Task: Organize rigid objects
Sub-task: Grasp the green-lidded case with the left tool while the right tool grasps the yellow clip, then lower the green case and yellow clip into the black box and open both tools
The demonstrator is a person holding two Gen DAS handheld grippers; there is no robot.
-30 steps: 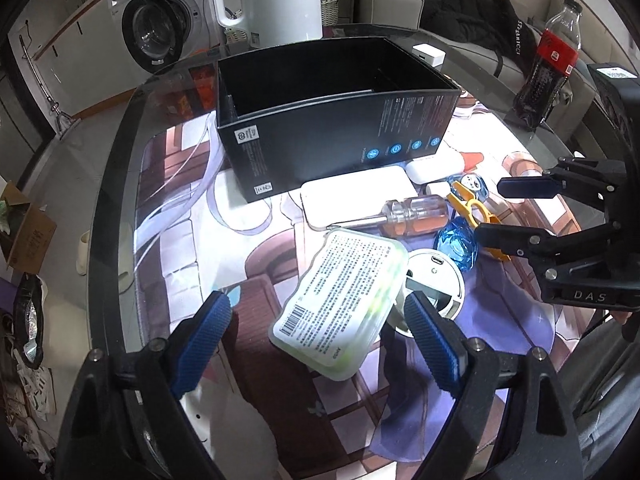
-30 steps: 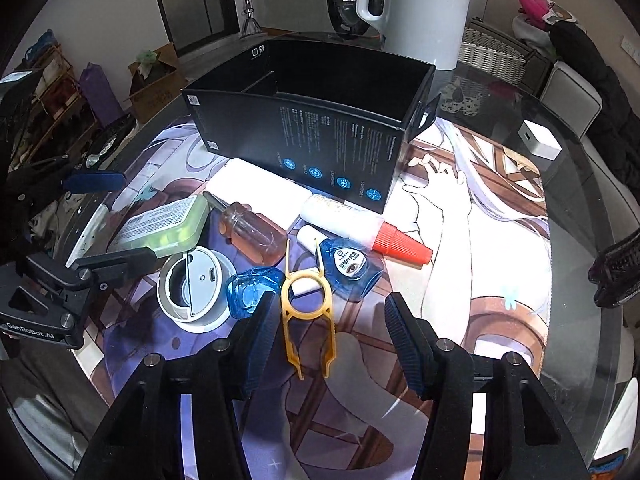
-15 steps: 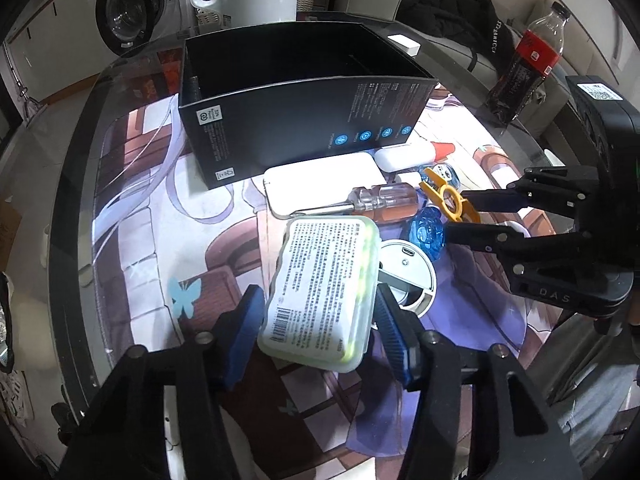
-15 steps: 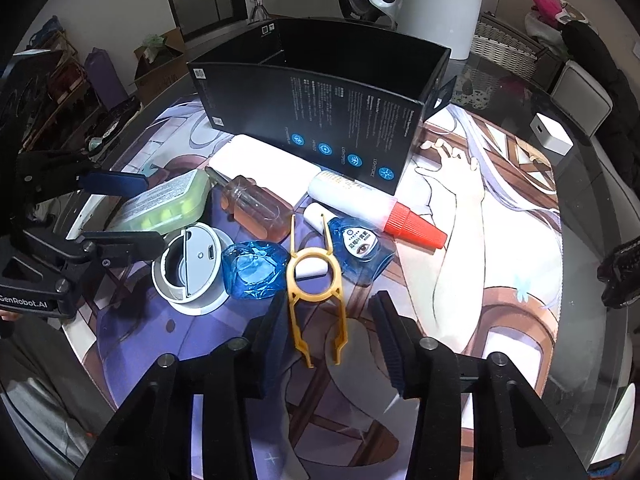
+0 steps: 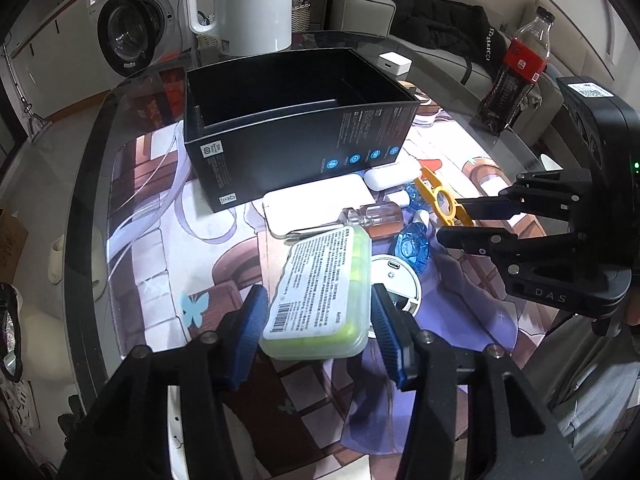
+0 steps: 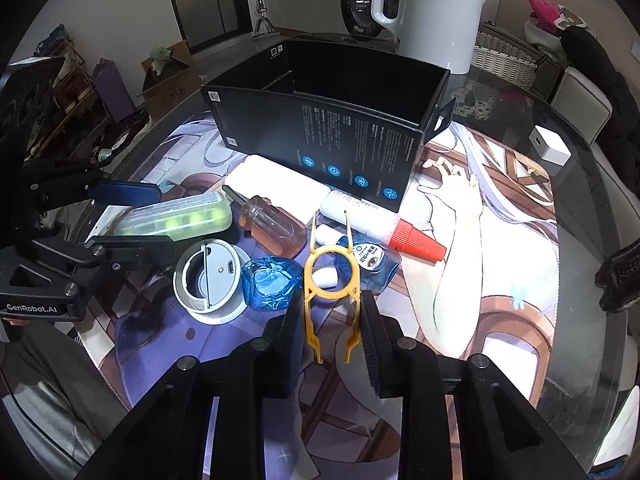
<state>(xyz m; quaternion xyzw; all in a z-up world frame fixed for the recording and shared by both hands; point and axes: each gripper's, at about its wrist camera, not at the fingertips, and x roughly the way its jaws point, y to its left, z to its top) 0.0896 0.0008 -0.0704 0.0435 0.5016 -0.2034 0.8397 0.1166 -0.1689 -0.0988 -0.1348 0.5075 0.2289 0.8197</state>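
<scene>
An open black box (image 5: 296,120) stands on the printed mat; it also shows in the right wrist view (image 6: 332,128). My left gripper (image 5: 318,320) is closed around a green translucent case (image 5: 320,292) with a white label; the case lifts off the mat at its near end. The case also shows in the right wrist view (image 6: 176,218). My right gripper (image 6: 330,320) is closed around a yellow plastic tool (image 6: 330,280), touching its sides. The tool also shows in the left wrist view (image 5: 440,200).
Between the grippers lie a white round device (image 6: 210,276), a blue crumpled packet (image 6: 272,280), an amber bottle (image 6: 272,226), a white tube with a red cap (image 6: 380,224) and a white flat case (image 5: 316,208). A white kettle (image 5: 248,4) and a cola bottle (image 5: 516,72) stand behind.
Both grippers have closed in: the left onto the green case, the right onto the yellow tool. The green case has turned straighter and tipped up slightly.
</scene>
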